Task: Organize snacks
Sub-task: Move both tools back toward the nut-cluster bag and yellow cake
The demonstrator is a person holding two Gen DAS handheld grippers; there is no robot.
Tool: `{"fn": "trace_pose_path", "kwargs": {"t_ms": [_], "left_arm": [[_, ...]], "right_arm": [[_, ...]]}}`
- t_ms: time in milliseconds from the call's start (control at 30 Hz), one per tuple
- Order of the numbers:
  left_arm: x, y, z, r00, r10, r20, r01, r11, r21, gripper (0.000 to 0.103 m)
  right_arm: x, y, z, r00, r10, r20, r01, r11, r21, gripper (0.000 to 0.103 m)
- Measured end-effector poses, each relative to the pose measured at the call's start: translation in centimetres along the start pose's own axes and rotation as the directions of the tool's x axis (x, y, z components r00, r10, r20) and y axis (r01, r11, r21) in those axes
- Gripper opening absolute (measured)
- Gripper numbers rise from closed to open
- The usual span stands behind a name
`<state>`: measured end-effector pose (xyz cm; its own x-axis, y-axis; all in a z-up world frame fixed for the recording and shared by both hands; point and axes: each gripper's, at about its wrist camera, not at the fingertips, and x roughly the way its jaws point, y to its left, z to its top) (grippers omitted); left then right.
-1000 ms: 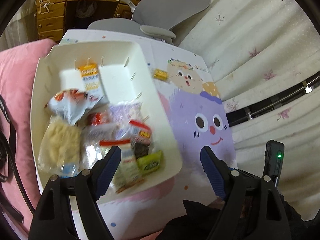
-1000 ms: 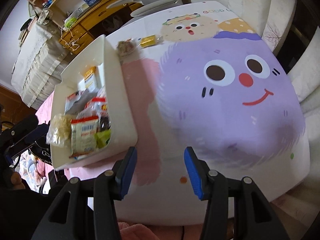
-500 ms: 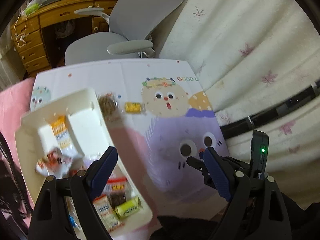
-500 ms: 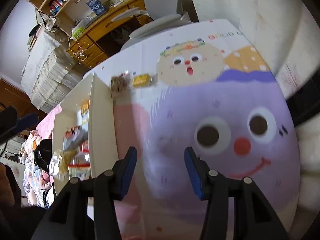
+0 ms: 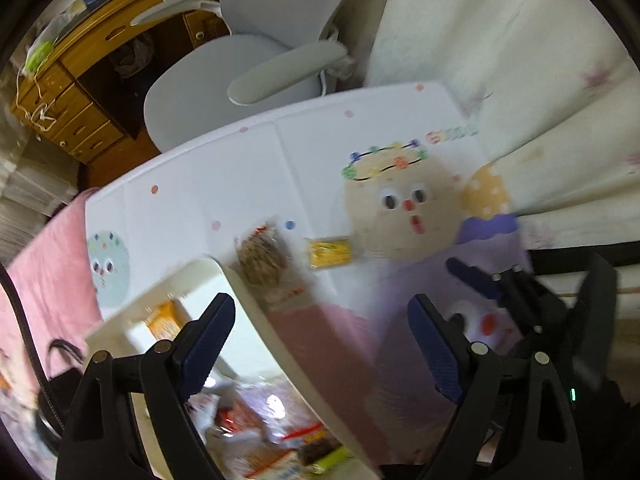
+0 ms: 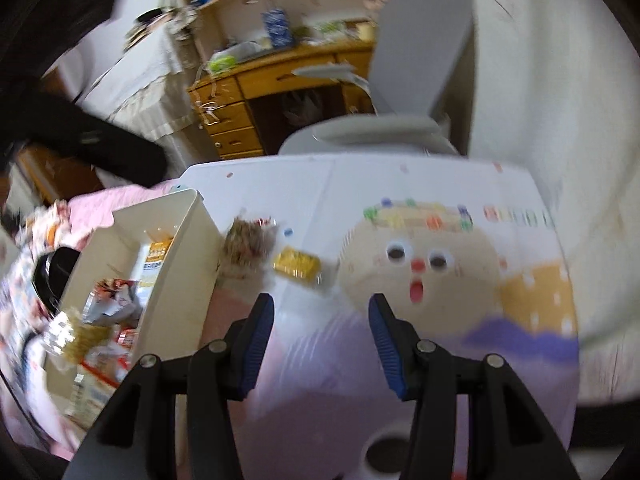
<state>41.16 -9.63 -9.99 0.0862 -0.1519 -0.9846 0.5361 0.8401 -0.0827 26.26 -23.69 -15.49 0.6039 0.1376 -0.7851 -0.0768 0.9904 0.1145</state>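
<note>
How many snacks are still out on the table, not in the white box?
2. A brownish snack bag lies right beside the white box; whether they touch is unclear. A small yellow packet lies just past it, near the cartoon face. Blur might hide others.

The left gripper (image 5: 320,332) has black plastic arms with silver screws and blue ribbed pads. The right gripper (image 6: 322,336) looks the same; beside it, the left wrist view shows a small green light.
</note>
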Motion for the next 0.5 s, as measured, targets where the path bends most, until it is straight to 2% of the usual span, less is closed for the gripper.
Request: {"fn": "trace_pose_path", "kwargs": {"t_ms": [100,167,300,500], "left_arm": [[2.0,0.2,2.0,0.996,0.059,-0.066,-0.056,0.997,0.049,0.087],[3.5,0.4,3.2,0.987,0.111,-0.118,-0.103,0.992,0.074,0.087],[7.2,0.9,5.0,0.961,0.167,-0.221,-0.141,0.982,0.127,0.087],[12.2,1.9,6.4,0.912,0.213,-0.351,-0.159,0.972,0.176,0.087]], "right_arm": [[1.2,0.8,0.4,0.999,0.002,0.039,0.002,0.994,-0.108,0.050],[2.1,1.6,0.4,0.998,-0.001,0.057,0.011,0.983,-0.181,0.050],[4.1,2.9,0.2,0.997,-0.017,0.069,0.036,0.956,-0.293,0.050],[6.8,3.8,0.2,0.997,-0.026,0.074,0.051,0.935,-0.350,0.050]]}}
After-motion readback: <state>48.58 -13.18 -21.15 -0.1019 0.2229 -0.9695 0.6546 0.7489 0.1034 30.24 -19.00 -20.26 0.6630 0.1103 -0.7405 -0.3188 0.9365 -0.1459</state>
